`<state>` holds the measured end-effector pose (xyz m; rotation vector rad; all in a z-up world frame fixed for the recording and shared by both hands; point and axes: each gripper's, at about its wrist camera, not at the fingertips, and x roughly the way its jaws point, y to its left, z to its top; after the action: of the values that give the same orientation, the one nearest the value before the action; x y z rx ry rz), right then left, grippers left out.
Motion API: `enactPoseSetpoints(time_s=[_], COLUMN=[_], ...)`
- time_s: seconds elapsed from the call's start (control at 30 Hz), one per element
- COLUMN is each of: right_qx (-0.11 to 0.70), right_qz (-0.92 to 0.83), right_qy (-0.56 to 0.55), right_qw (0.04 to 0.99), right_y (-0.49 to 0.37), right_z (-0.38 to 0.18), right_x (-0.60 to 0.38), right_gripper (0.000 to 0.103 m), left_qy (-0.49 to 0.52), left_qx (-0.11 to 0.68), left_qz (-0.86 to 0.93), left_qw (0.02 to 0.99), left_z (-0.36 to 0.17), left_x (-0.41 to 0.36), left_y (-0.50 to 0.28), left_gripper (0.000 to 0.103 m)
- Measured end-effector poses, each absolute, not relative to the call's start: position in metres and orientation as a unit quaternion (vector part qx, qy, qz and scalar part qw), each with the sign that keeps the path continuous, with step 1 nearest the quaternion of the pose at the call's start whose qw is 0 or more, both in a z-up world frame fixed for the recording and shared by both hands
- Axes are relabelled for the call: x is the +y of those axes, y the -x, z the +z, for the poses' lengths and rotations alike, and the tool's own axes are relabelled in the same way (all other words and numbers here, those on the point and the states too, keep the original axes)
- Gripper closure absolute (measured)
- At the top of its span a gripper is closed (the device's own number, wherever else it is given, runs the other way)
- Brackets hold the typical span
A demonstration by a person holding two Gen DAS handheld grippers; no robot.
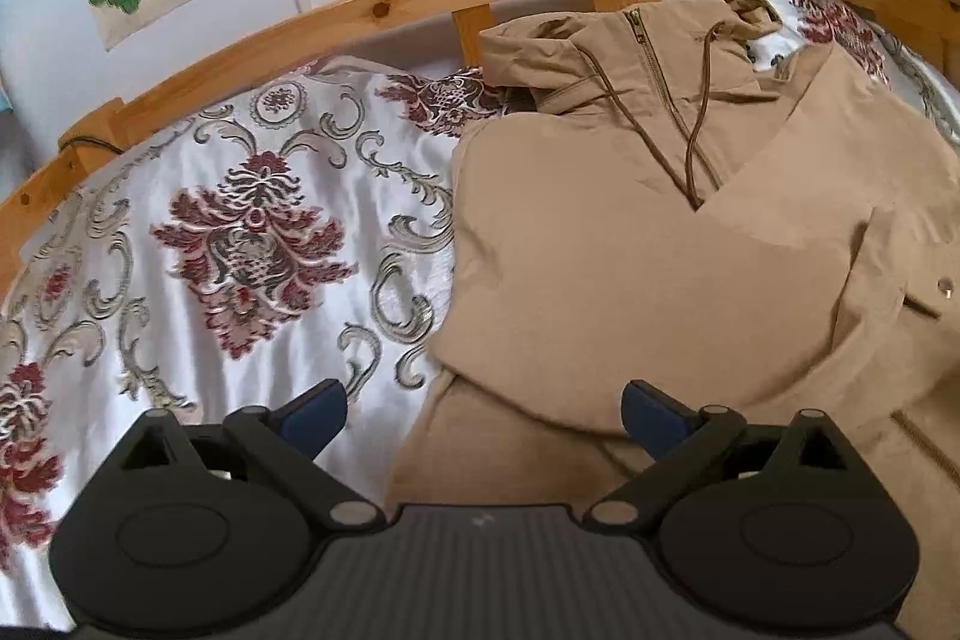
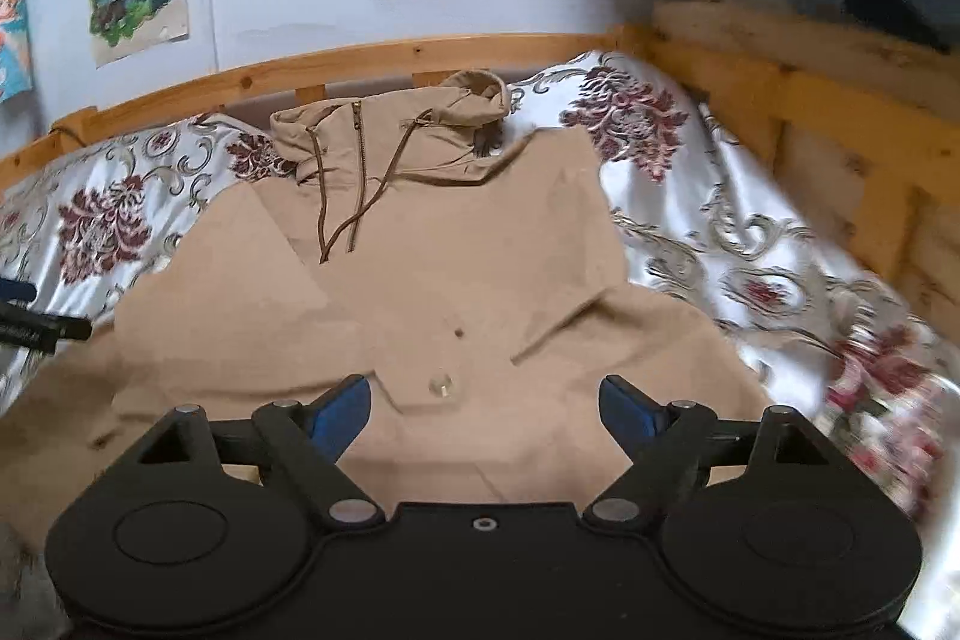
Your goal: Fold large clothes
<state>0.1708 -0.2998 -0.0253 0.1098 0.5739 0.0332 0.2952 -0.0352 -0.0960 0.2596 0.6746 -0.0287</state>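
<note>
The left gripper (image 1: 483,415) points forward and downward, its jaws spread wide, with nothing between the blue pads (image 1: 315,421). The right gripper (image 2: 483,409) takes the same downward tilt, jaws wide apart, blue pads (image 2: 339,415) clear of any contact. In the right wrist view, part of the left gripper's black body shows at the left edge.

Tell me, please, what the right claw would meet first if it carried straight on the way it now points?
Most likely the tan hooded jacket spread on the bedspread. The right claw stands open, empty and angled downward, so the jacket's near front panel lies in its line; exact depth is unclear.
</note>
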Motion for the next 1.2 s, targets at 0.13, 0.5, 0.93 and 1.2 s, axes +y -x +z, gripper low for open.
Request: enactPoseSetpoints(time_s=[0.13, 0.5, 0.93, 1.2], right_qx=[0.293, 0.337, 0.365, 0.376], right_qz=[0.022, 0.092, 0.210, 0.064], right_qy=[-0.061, -0.071, -0.073, -0.091], right_qw=[0.954, 0.934, 0.904, 0.920], right_y=[-0.225, -0.295, -0.087, -0.149], right_z=[-0.046, -0.059, -0.013, -0.034], right_x=[-0.291, -0.279, -0.288, -0.313], right_gripper=[0.019, 0.076, 0.073, 0.051], left_qy=[-0.060, -0.077, -0.012, -0.115], left_qx=[0.335, 0.370, 0.379, 0.359], left_qz=[-0.070, -0.092, -0.027, -0.002], left_qw=[0.938, 0.921, 0.925, 0.926], left_z=[-0.098, -0.111, -0.099, -0.106], left_x=[-0.036, -0.035, -0.024, -0.047], left_y=[-0.303, -0.291, -0.319, -0.358], left_gripper=[0.003, 0.003, 0.003, 0.005])
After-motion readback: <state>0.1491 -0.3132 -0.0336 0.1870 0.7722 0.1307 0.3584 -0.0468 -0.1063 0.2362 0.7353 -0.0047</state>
